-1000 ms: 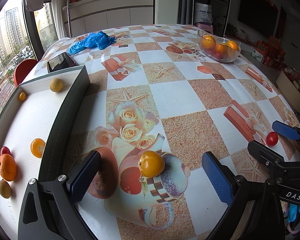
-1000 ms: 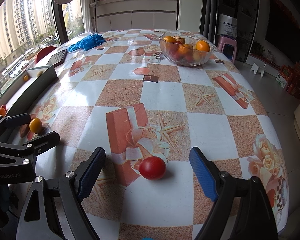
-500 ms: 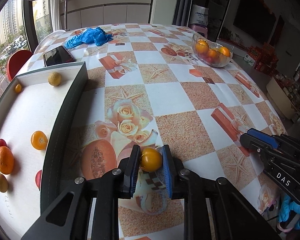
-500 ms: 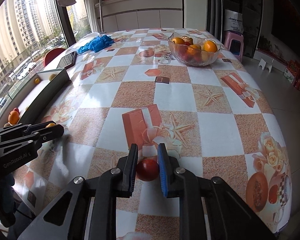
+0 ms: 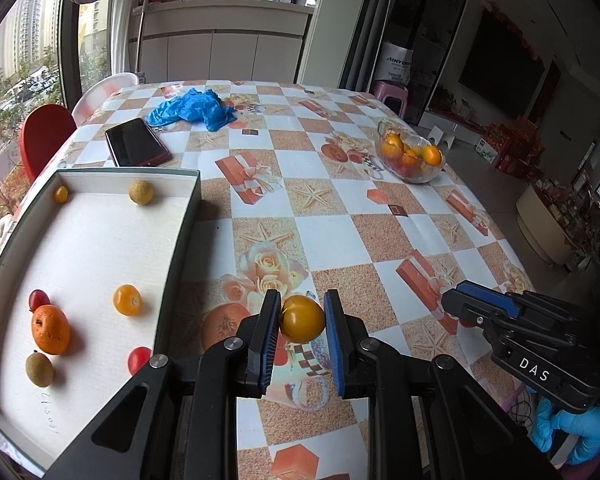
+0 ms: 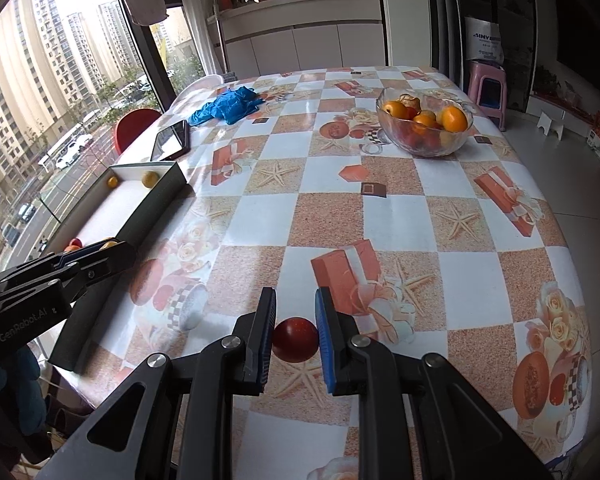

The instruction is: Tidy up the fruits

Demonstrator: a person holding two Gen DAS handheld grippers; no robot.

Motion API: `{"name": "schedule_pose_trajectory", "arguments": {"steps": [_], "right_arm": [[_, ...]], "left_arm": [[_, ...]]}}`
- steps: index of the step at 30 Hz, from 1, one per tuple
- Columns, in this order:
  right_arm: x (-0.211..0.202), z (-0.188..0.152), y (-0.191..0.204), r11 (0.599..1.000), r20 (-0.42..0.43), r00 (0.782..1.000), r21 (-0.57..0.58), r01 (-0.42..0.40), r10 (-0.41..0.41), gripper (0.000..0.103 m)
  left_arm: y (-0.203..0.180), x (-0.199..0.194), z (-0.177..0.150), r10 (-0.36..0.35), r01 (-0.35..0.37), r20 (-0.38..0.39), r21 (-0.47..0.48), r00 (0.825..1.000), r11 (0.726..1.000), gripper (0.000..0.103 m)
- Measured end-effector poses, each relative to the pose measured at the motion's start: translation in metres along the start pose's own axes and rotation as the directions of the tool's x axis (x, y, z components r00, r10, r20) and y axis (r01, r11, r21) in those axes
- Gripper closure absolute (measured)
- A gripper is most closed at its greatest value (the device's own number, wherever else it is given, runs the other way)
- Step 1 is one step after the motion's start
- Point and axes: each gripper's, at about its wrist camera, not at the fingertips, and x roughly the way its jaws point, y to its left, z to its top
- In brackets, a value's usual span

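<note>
My left gripper point(image 5: 302, 310) is shut on a yellow-orange tomato point(image 5: 302, 319) and holds it above the patterned tablecloth, just right of the white tray point(image 5: 180, 236). Inside the tray lie several small fruits, among them an orange point(image 5: 50, 329) and a small yellow fruit point(image 5: 127, 300). In the right wrist view my right gripper point(image 6: 296, 312) is shut on a red tomato point(image 6: 295, 339), lifted off the cloth near the table's front. Each gripper shows at the edge of the other's view: the right gripper point(image 5: 470, 300) low on the right, the left gripper point(image 6: 100, 252) at the left.
A glass bowl point(image 6: 426, 138) of oranges stands at the far right of the table. A black phone point(image 5: 137, 147) and crumpled blue gloves point(image 5: 192, 109) lie beyond the tray. A red chair point(image 5: 44, 136) stands at the window side. A blue-gloved hand point(image 5: 576, 426) shows at lower right.
Both grippers went from wide open around their fruits to shut on them, then rose with the fruits off the cloth. The table now looks farther away in both views.
</note>
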Motion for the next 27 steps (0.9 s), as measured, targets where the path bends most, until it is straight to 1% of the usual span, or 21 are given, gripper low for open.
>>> {"name": "schedule_pose_trajectory", "arguments": {"steps": [6, 10, 14, 18, 22, 27], "right_arm": [[0.001, 0.017, 0.031, 0.998, -0.002, 0.999, -0.040, -0.044, 0.044, 0.081], [0.006, 0.030, 0.057, 0.993, -0.014, 0.995, -0.063, -0.100, 0.099, 0.081], [0.017, 0.042, 0.090, 0.983, -0.037, 0.988, -0.100, -0.154, 0.151, 0.081], [0.034, 0.053, 0.124, 0.970, -0.069, 0.979, -0.136, -0.201, 0.193, 0.081], [0.051, 0.060, 0.160, 0.951, -0.109, 0.966, -0.183, -0.250, 0.233, 0.081], [0.078, 0.060, 0.196, 0.932, -0.176, 0.951, -0.221, -0.289, 0.253, 0.080]], "left_arm": [[0.026, -0.019, 0.010, 0.025, -0.023, 0.046, -0.032, 0.999, 0.999, 0.079], [0.049, -0.031, 0.015, 0.064, -0.061, 0.076, -0.051, 0.995, 0.997, 0.079], [0.076, -0.037, 0.016, 0.121, -0.115, 0.089, -0.072, 0.989, 0.991, 0.079], [0.106, -0.035, 0.016, 0.190, -0.181, 0.078, -0.108, 0.979, 0.978, 0.079], [0.134, -0.032, 0.013, 0.247, -0.237, 0.051, -0.152, 0.968, 0.960, 0.079], [0.162, -0.030, 0.006, 0.285, -0.275, 0.026, -0.194, 0.958, 0.942, 0.079]]}}
